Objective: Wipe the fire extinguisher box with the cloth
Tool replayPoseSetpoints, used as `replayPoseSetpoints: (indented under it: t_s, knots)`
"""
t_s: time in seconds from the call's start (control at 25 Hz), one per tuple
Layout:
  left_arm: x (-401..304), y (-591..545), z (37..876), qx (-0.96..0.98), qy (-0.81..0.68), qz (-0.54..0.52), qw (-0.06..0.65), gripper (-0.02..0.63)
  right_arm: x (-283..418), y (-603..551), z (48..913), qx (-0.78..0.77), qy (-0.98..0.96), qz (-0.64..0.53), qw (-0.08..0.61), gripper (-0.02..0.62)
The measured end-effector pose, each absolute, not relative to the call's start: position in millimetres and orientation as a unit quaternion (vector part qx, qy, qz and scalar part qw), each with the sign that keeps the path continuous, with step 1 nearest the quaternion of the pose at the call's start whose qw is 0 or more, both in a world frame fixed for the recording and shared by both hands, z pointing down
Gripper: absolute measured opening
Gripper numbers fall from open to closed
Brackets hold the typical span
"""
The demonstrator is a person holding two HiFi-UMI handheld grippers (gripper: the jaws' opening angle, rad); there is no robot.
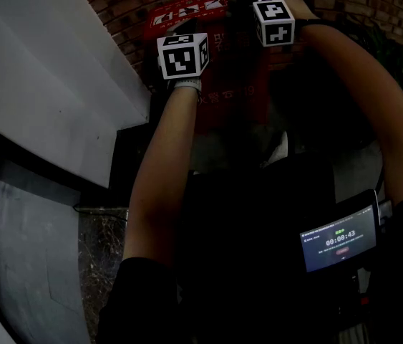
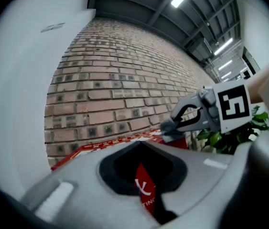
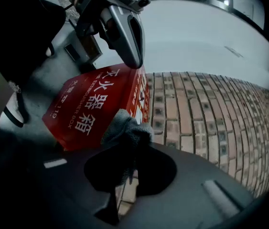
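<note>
Your right gripper has its jaws closed on a bunched grey cloth. The cloth sits at the upper edge of the red fire extinguisher box, on the side next to the brick wall that the box stands against. Your left gripper has its jaws drawn almost together and holds nothing; only a thin strip of the red box shows between them. Its tips are at the top of the box, near the right gripper. A green plant stands beside the box.
</note>
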State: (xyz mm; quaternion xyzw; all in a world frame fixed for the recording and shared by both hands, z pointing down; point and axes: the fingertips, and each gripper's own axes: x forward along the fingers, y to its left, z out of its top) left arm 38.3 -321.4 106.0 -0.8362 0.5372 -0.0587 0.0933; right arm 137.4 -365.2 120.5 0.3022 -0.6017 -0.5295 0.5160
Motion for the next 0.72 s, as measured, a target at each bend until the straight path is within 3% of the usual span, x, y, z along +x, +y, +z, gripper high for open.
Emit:
replayPoseSetpoints:
  t_s: [0.56,0.72]
  knots:
    - [23,-310,107,-0.833,0.543,-0.058,0.095,0.002,201,-370,126,0.329,-0.556,-0.500,0.577,0.032]
    - [12,-301,115,-0.831,0.544,-0.067,0.094,0.003,207,-363,114,0.364,-0.568,-0.499,0.544,0.034]
